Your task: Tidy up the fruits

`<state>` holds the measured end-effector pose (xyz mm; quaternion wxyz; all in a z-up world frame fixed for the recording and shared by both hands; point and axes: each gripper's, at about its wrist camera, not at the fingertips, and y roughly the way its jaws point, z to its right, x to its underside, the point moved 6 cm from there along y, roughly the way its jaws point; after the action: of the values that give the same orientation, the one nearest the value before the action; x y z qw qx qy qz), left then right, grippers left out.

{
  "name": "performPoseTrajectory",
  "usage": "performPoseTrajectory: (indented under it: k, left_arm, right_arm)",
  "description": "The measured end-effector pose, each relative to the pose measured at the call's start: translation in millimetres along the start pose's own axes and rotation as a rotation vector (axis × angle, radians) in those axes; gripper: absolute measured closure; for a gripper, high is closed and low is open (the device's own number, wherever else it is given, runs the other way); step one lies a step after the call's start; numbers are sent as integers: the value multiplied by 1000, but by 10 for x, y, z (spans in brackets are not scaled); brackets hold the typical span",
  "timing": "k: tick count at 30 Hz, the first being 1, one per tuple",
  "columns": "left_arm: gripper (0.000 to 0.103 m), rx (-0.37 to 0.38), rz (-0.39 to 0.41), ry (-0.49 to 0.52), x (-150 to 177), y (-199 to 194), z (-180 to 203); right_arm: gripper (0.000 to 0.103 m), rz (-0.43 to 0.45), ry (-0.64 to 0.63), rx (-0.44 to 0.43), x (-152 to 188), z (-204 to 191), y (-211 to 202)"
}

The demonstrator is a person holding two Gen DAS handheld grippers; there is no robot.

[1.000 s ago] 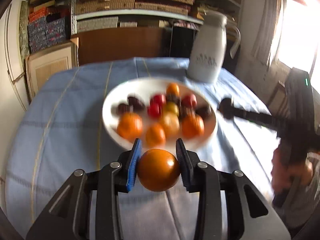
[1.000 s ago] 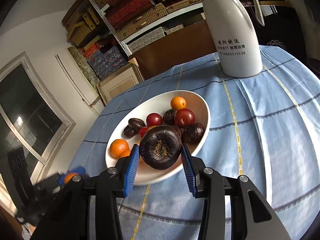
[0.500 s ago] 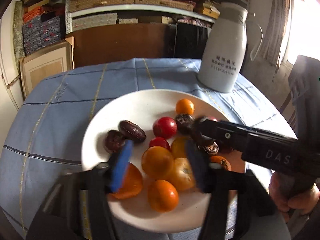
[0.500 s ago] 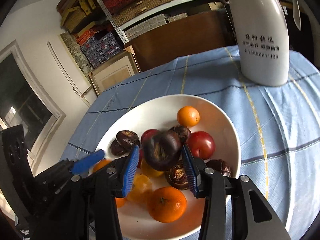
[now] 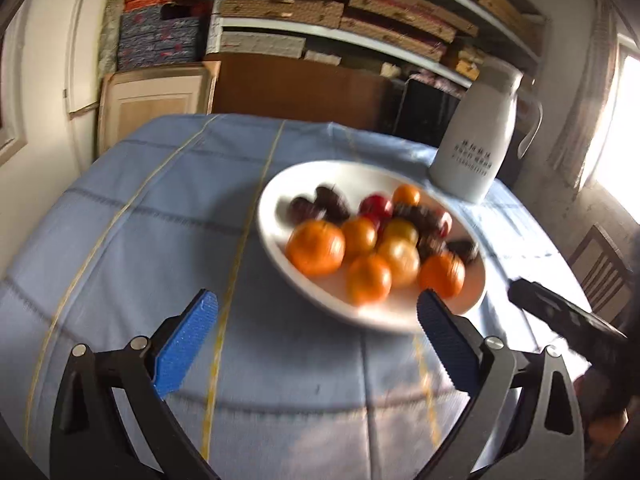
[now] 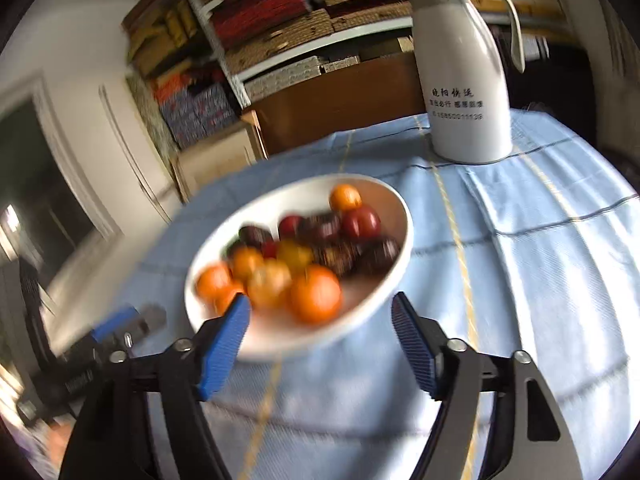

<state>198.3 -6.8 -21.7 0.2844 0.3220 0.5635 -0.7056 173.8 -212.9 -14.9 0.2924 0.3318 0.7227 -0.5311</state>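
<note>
Release step, just past drop-off: left gripper (image 5: 316, 336) and right gripper (image 6: 320, 344) both w/ jaws just opened wide, nothing between the blue pads, hovering at the near rim of the shallow white ceramic bowl (image 5: 276, 196). Bowl sits mid-table on the blue checked tablecloth (image 5: 160, 200), near the white thermos jug (image 6: 464, 92). Heaped fruits (image 6: 304, 256): orange citrus in front, dark brown and red pieces behind; blurred. Next move, judged: locate any stray fruit; none visible outside bowl.
</note>
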Motion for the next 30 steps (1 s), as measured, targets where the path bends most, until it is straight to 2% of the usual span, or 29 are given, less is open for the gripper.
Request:
performPoseTrajectory:
  k: [2,3,6,8,14,19,23,30]
  left_arm:
    - [5,-33,11,9,89,-94,21]
    - [5,-58,25,11,130,-165,33]
    - [5,-87,55,26,211,-316,82]
    - [5,-103,56,56,246,-351,125]
    - [5,-225,77,180,237,-376,279]
    - [5,-164,67,189,256,-412,350]
    - [5,-172,62,196,263,-416,373]
    - [5,-160,45,183,269,-422,371]
  right_arm:
    - [11,46,-34,35,124,-60,-194]
    - [4,74,-40,55,161,-77,-284]
    - [3,151,-65,152,261,-84,-492]
    - [3,146,-87,198,283,-82,-490]
    - [3,133,-103,191,281,-99,-458]
    - [3,105,-60,160,287,-53,-429]
    - [3,77,-28,141,305,-19,-396]
    - [3,75,-20,141,308,-12,-391]
